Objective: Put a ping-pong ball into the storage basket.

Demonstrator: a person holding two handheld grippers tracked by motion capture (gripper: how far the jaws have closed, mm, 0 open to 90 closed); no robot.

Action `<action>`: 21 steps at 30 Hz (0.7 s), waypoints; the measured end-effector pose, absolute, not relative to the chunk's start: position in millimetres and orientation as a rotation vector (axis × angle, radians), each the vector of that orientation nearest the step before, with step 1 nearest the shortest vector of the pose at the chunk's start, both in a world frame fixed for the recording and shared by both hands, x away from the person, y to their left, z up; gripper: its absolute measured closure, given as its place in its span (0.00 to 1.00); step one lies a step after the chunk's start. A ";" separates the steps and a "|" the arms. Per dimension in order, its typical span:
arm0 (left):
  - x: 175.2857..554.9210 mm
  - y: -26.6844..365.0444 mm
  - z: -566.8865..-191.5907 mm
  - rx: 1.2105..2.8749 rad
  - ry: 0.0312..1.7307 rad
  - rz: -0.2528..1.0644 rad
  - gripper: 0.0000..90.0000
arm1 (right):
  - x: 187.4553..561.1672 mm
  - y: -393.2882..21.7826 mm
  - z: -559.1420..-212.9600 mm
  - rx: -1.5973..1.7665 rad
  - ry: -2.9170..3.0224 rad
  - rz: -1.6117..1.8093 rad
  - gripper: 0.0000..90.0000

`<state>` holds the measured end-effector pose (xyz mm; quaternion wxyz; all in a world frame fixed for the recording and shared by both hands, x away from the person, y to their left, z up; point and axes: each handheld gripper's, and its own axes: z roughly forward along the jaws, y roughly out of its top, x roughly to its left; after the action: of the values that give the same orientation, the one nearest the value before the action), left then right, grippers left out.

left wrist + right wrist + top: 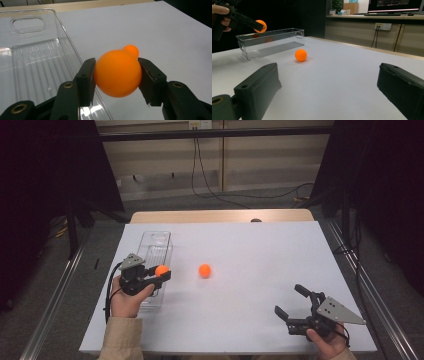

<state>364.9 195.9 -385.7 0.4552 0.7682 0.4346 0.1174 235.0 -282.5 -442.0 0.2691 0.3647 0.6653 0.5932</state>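
My left gripper (161, 272) is shut on an orange ball (161, 270), held in the air above the right rim of a clear plastic bin (153, 251). In the left gripper view the held ball (117, 73) sits pinched between both black pads, with the bin (32, 62) below and to the left. A second orange ball (205, 270) lies on the white table, to the right of the bin; it also shows in the right gripper view (301, 55). My right gripper (289, 301) rests near the table's front right, open, nothing between its jaws.
The white table (260, 250) has a wooden strip along its far edge. The bin's inside looks bare. Black cables trail across the floor beyond the table. Dark curtains stand at both sides.
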 end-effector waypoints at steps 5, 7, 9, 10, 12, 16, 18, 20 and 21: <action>364.9 198.2 -384.9 1.891 1.074 0.294 0.56 | 235.0 -282.6 -441.9 0.982 1.795 1.599 0.04; 364.9 198.9 -384.8 1.888 1.076 0.297 0.56 | 235.0 -282.5 -442.0 0.983 1.795 1.600 0.04; 364.9 199.1 -384.9 1.888 1.077 0.298 0.56 | 235.0 -282.4 -442.0 0.983 1.795 1.600 0.04; 364.9 199.5 -385.0 1.888 1.079 0.298 0.56 | 235.0 -282.3 -442.0 0.983 1.795 1.600 0.04; 364.9 199.8 -384.9 1.889 1.080 0.300 0.56 | 235.0 -282.3 -441.9 0.982 1.795 1.600 0.04; 365.0 201.3 -384.8 1.892 1.083 0.307 0.56 | 235.0 -282.4 -441.9 0.982 1.795 1.601 0.04; 365.0 201.8 -385.0 1.887 1.088 0.310 0.56 | 235.0 -282.3 -441.9 0.982 1.795 1.601 0.04; 365.0 202.3 -384.9 1.889 1.089 0.311 0.56 | 235.0 -282.3 -441.9 0.981 1.795 1.601 0.04; 365.0 202.6 -384.9 1.889 1.089 0.312 0.56 | 235.1 -282.4 -442.0 0.982 1.795 1.600 0.04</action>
<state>365.0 202.6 -384.9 0.4524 0.7649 0.4409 0.1262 235.1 -282.4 -442.0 0.2688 0.3640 0.6656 0.5935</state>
